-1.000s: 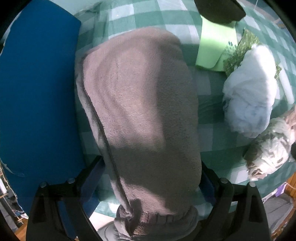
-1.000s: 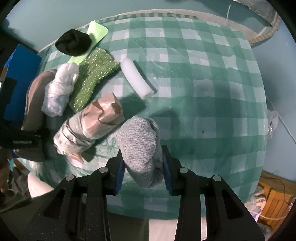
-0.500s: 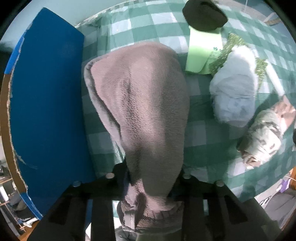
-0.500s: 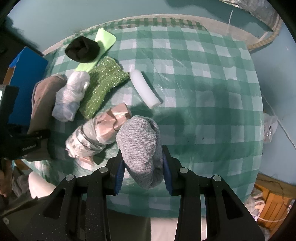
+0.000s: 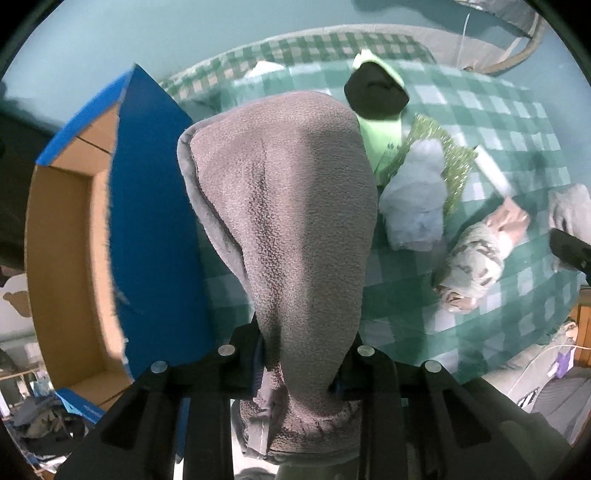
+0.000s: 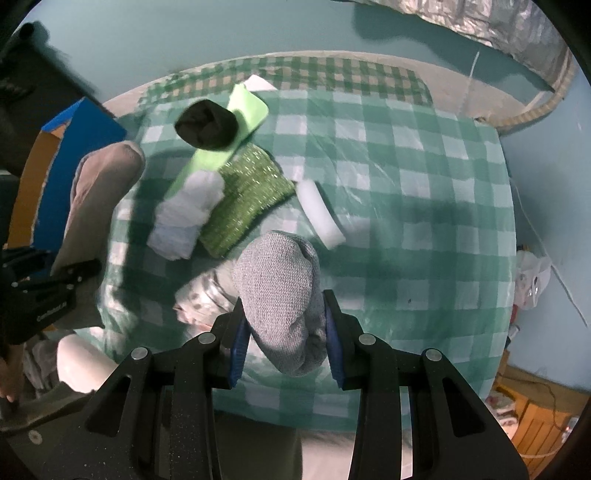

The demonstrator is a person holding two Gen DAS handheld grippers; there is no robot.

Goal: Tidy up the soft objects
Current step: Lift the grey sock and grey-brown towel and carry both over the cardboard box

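Observation:
My left gripper [image 5: 299, 365] is shut on a brown fleece cloth [image 5: 288, 221] and holds it lifted above the table's left edge, beside an open blue cardboard box [image 5: 147, 221]. The fleece and left gripper also show at the left of the right wrist view [image 6: 99, 199]. My right gripper [image 6: 284, 343] is shut on a rolled grey knit sock [image 6: 280, 291], held above the green checked table [image 6: 424, 221]. On the table lie a black sock ball [image 6: 207, 125], a light green pad [image 6: 221, 147], a white bundle [image 6: 188, 214], a glittery green cloth [image 6: 243, 199], a white foam roll [image 6: 319, 214] and a patterned bundle [image 5: 476, 258].
The blue box with its brown inside [image 5: 62, 240] stands left of the table. A silver foil-covered object [image 6: 480, 26] lies on the floor beyond the table. A wooden crate [image 6: 535, 424] sits at the lower right.
My left gripper closed on the fleece and lifted it off the table, so the open box now shows. My right gripper rose a little with the grey sock.

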